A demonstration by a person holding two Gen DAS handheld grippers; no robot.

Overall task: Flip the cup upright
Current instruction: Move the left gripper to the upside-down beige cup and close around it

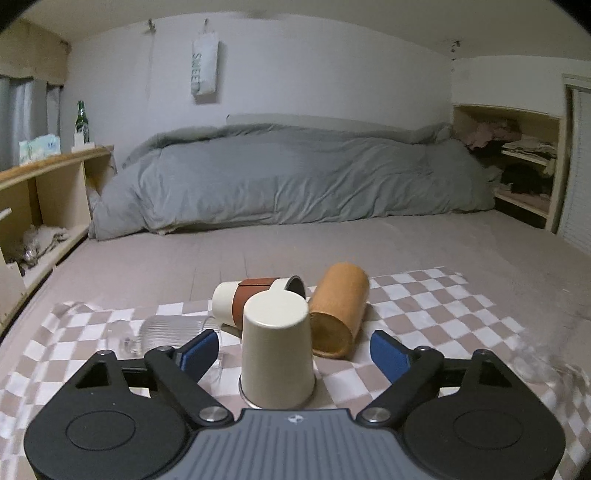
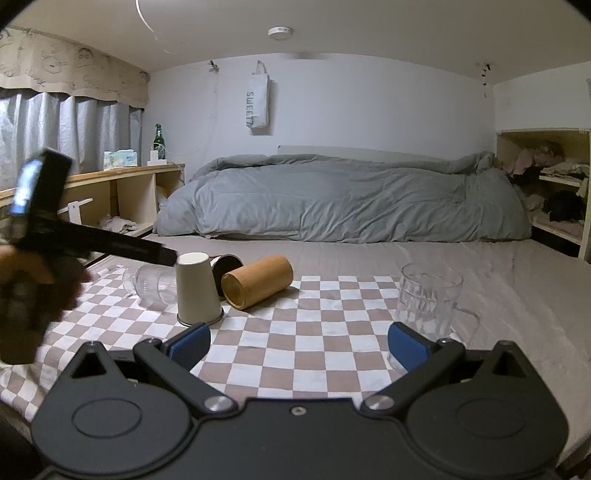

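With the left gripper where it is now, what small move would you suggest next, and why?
Probably close the left gripper on the cream cup. The cup stands upside down on the checked cloth, rim down, directly between the open blue pads, which do not touch it yet, so gripping seems the natural step before turning it over.

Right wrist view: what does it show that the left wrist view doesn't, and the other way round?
Only the right wrist view shows the upright glass mug, the left gripper from outside with the hand holding it, and a ceiling light.

Only the left wrist view shows the brown band on the lying white cup.

Both show the upside-down beige cup, the lying wooden cup, the ribbed glass on its side, the checkered cloth and grey duvet.
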